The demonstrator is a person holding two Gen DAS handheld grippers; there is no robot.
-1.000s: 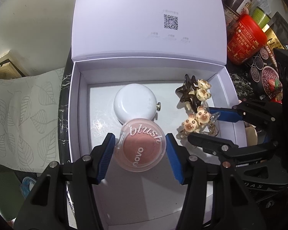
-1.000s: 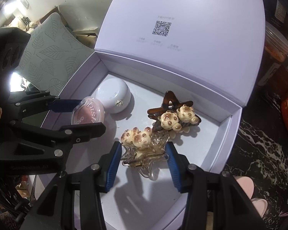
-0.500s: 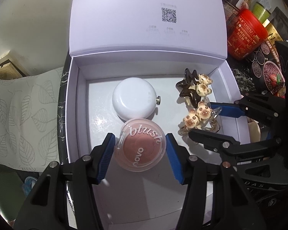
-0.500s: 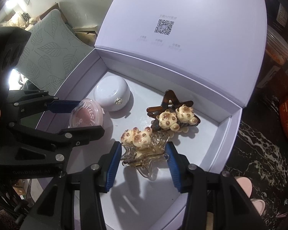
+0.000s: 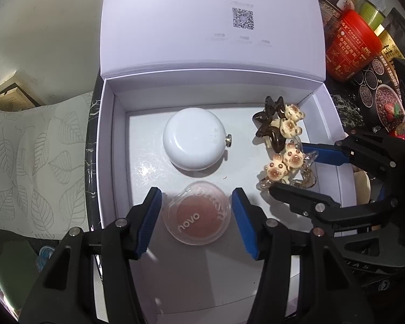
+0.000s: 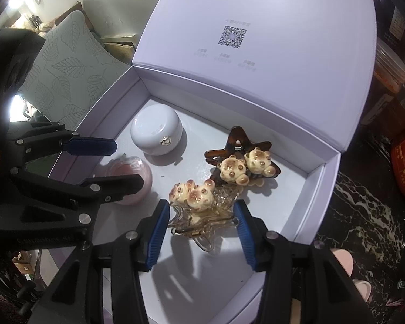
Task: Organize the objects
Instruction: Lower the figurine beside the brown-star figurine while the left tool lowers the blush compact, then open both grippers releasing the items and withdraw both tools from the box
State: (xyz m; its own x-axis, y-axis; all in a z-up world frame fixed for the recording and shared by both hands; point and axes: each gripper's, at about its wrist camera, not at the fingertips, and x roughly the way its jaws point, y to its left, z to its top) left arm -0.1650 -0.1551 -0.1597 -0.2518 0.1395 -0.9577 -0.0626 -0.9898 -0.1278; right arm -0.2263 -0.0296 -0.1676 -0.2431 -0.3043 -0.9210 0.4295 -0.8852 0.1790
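Down inside an open white box [image 6: 318, 202], my right hand-held gripper [image 6: 201, 206] is clamped on a clear star-shaped hair clip [image 6: 199, 213] topped with two cream bear figures. Both blue pads meet the clip's outer points. The clip is low over the box floor, in the near right part, just in front of a brown star clip [image 6: 240, 159] with the same bears.

My left hand-held gripper [image 5: 195, 193] straddles a round blush compact [image 5: 197, 216] in the near middle of the box. A white round case [image 5: 194, 140] lies just behind it.

I judge the step in hand to be setting the clear clip down and letting go. To do that well, I should keep the clip level and make sure it rests on the floor before I part the pads. I should open slowly so the springy points do not flick it into the brown clip. Then I should lift straight up, clear of the raised lid [image 6: 256, 27] and of my other gripper beside me.

Some things I cannot make out. The clip's underside is hidden, so I cannot tell whether it already touches the floor. The compact fills nearly the whole gap between my left pads, and I cannot tell whether they still press on it or it lies loose. My own grippers cover the box's near wall. The small print under the lid's square code is too faint to read. Only a dark marbled strip of the worktop [image 6: 364, 210] shows.
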